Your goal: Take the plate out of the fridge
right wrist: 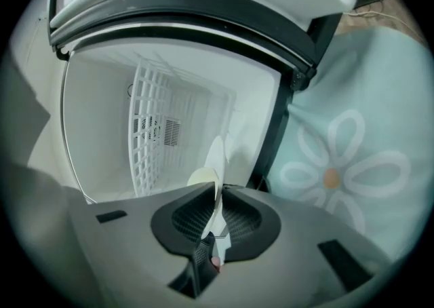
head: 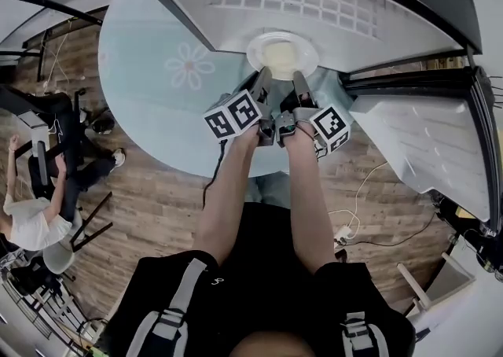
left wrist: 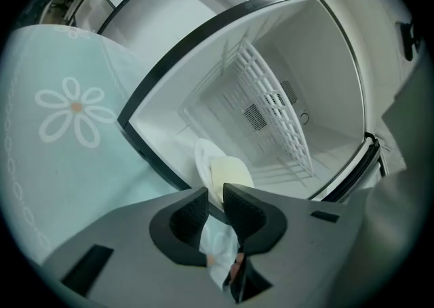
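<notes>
Two tongs reach side by side to the mouth of an open fridge, and both have the rim of the same white plate between their jaws. The right tongs are narrowed almost together, their ribbed pads pinching the thin edge of the plate, which runs edge-on straight up from between the tips. The left tongs stand somewhat wider, with the plate's white rim filling the gap between the pads and, as far as that view shows, touching both. The plate lies just ahead of the two pairs of tips, at the front lip of the fridge floor, its near edge held by the tongs. A pale yellow patch sits on the middle of the plate, just beyond the jaws. Farther ahead of the tongs, deep inside the fridge, a white wire rack lies against the inner walls. The fridge door hangs open to the outer side of the right tongs. Beneath both tongs and out to the side of the left pair spreads a pale teal cloth printed with a white daisy. Behind the tongs, the person's bare forearms stretch over a wooden floor.
</notes>
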`<state>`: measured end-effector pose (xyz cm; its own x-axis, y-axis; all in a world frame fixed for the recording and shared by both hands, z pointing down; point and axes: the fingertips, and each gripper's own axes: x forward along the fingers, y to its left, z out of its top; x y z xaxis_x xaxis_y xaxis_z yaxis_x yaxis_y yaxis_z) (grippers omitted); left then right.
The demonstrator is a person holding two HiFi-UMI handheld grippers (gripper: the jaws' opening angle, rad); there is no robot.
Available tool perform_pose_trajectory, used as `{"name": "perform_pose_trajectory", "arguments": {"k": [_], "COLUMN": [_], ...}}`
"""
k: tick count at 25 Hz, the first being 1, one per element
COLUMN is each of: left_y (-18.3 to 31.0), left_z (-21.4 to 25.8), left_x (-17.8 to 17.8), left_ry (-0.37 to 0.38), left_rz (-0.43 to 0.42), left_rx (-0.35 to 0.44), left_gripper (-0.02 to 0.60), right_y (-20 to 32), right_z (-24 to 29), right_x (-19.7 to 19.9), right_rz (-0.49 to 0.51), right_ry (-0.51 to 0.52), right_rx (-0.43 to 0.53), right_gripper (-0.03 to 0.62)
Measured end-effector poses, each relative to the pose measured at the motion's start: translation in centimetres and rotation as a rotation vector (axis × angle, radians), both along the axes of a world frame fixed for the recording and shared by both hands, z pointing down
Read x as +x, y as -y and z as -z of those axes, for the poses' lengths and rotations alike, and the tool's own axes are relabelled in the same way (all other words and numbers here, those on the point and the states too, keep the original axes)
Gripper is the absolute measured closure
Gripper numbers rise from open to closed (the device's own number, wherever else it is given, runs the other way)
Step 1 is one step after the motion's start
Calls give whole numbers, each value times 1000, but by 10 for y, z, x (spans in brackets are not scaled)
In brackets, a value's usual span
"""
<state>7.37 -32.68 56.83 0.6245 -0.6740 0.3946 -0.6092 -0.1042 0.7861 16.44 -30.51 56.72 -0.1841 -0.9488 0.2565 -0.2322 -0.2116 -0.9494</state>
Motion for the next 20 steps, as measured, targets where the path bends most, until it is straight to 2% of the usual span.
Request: {"name": "perform_pose_trajectory", "arguments": {"k": [3, 8, 13, 20], "left_y": [-10, -20, -45, -63], "left_z": [13, 43, 77, 105], "left_x": [-2, -30, -5, -8], "left_ry": [-12, -54, -81, -87], "left_rz": [6, 45, 62, 96], "left_rx": [31, 98, 166, 209], "left_gripper": [503, 503, 505, 506], "right_y": [-9, -19, -42, -56], "right_z": [14, 46, 76, 105], "right_x": [-2, -27, -3, -6], "right_rz": [8, 41, 64, 102], "right_ry": [-14, -28, -20, -14], "right_rx": [42, 121, 196, 252], "right_gripper": [560, 560, 560, 560]}}
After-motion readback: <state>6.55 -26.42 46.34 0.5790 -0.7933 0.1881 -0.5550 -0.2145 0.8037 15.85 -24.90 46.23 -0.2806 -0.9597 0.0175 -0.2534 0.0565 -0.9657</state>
